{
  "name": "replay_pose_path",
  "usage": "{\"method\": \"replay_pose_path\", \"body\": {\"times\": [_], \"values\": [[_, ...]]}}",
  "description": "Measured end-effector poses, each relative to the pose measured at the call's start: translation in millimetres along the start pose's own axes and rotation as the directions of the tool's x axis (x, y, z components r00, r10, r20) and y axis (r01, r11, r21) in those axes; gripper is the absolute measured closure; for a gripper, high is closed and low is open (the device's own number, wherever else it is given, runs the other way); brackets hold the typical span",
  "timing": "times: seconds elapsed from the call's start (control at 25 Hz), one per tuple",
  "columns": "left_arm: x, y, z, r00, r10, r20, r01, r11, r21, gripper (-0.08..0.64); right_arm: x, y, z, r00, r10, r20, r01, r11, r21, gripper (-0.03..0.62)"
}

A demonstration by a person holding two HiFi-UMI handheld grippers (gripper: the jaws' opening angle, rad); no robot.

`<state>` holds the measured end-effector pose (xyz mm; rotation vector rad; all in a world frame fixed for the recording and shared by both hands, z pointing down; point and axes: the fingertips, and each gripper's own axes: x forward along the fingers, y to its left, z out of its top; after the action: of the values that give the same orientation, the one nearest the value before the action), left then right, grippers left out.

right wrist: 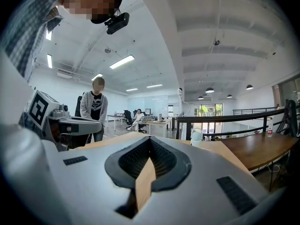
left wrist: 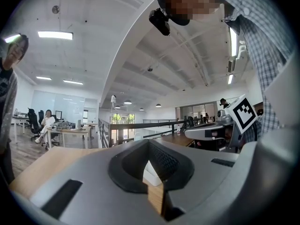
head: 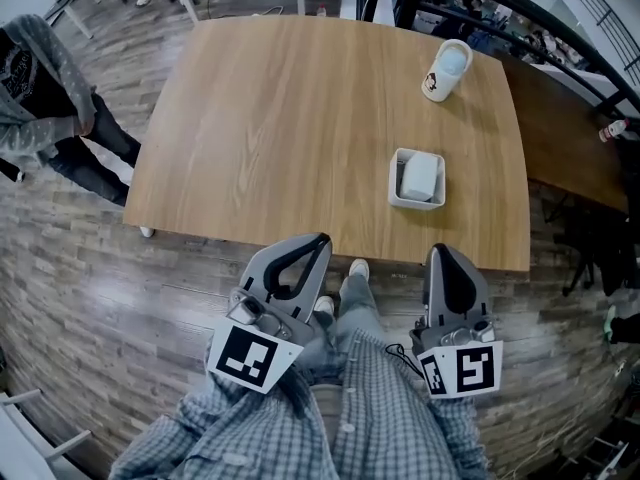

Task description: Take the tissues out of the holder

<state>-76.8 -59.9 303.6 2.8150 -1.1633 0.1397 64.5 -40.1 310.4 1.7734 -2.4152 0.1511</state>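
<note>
Table x1, holder x1, cup x1

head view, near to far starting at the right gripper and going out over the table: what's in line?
right gripper → tissue holder with tissues inside → white cup near the table's far edge

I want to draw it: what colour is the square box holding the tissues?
White. The square plastic tissue holder shows best in the head view.
</note>
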Motion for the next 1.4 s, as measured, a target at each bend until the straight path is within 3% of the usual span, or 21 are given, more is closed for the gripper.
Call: {"method": "replay_pose_path", "body": {"times": [0.28, 0.48, 0.76, 1.0, 1.4], "values": [[21, 5, 4, 1.0, 0.008, -0.004, -0.008, 1.0, 0.021, 0.56, 25, -18, -2, 0.999, 0.028, -0.016, -0.028, 1.0, 0.005, 0.584], [42, 3, 6, 1.0, 0.016, -0.003, -0.016, 1.0, -0.012, 0.56, 36, -44, 1, 1.0, 0.007, -0.022, -0.005, 0.997, 0.077, 0.584], [72, 7, 12, 1.0, 0.024, -0.001, -0.025, 0.999, -0.029, 0.56, 59, -65, 4, 0.998, 0.026, -0.061, -0.024, 0.999, 0.03, 0.584], [91, 2, 8, 0.999, 0.018, -0.029, -0.019, 0.999, -0.028, 0.56, 69, -81, 4, 0.996, 0.043, -0.078, -0.038, 0.998, 0.057, 0.584], [120, 11, 2, 0.998, 0.035, -0.06, -0.037, 0.998, -0.04, 0.56, 94, -101, -24, 0.974, 0.046, -0.22, -0.027, 0.996, 0.089, 0.584]]}}
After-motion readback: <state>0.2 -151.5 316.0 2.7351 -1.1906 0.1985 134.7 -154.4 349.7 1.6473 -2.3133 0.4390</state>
